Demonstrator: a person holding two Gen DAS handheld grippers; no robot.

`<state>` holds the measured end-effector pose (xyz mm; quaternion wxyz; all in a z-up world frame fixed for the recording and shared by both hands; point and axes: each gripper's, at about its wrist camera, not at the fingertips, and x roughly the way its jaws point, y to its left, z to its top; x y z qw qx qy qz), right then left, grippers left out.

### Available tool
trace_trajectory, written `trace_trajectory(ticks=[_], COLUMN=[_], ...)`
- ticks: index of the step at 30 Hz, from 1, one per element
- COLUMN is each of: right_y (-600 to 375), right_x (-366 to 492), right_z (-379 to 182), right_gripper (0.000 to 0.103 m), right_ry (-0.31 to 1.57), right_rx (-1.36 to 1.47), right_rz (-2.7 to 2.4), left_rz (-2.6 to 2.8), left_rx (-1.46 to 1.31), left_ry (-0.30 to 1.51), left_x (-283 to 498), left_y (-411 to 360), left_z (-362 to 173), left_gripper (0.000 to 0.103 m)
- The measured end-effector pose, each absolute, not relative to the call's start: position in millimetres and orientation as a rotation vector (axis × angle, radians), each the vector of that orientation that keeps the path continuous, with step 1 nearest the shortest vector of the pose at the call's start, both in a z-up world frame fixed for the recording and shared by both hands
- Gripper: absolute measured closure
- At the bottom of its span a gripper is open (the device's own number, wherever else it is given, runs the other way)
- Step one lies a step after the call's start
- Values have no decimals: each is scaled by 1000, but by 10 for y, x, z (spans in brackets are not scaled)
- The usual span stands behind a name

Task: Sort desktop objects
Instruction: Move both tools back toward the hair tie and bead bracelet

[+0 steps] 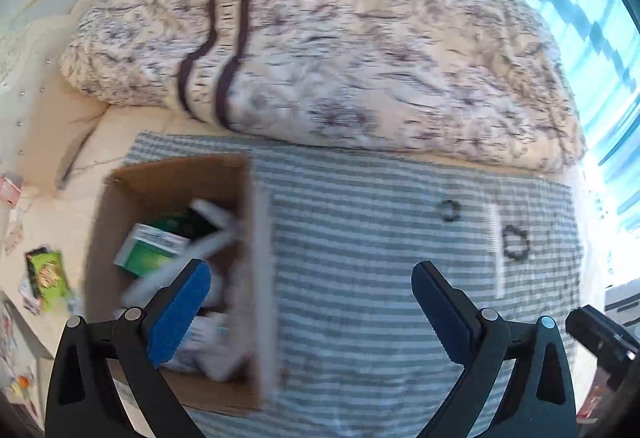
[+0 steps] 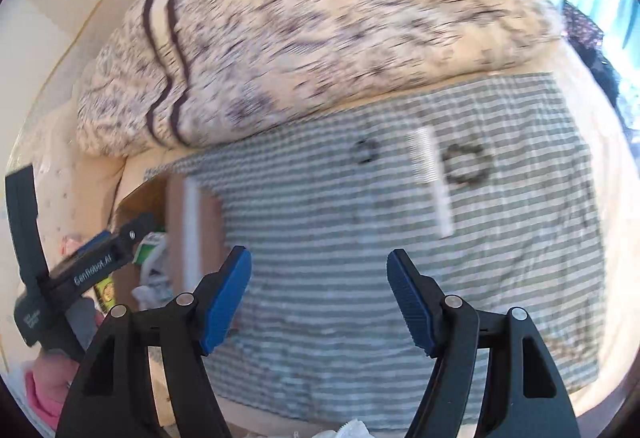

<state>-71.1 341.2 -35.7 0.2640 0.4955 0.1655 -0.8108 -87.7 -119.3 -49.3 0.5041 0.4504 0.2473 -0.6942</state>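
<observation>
Both your jaws are spread and empty. Box (image 1: 176,250) sits under the left gripper (image 1: 310,312), handy for dropping; comb (image 2: 430,174) and hair ties (image 2: 466,163) lie ahead of the right gripper (image 2: 320,302), unsorted.

You had the cardboard box (image 1: 176,178) on the left end of the striped cloth (image 1: 360,278), with packets inside it. The comb (image 1: 494,238) lay far right, between two hair ties (image 1: 450,211), and the duvet (image 1: 320,50) sat behind.
</observation>
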Motion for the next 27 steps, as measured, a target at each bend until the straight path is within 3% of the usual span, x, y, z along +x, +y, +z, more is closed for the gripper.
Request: trace_trajectory(ticks=[11, 27], right_y=[4231, 3955], right_x=[-1680, -2832], right_z=[-293, -1526], right_gripper=[33, 28], right_ry=[383, 422], right_rx=[1401, 1578], right_rz=[-2299, -2255], left_rz=[-1670, -1661], left_rx=[1164, 1303], left_ry=[657, 676], left_x=[-2042, -2815], left_y=[-1138, -1829], left_z=[-1218, -2724], left_gripper=[0, 0])
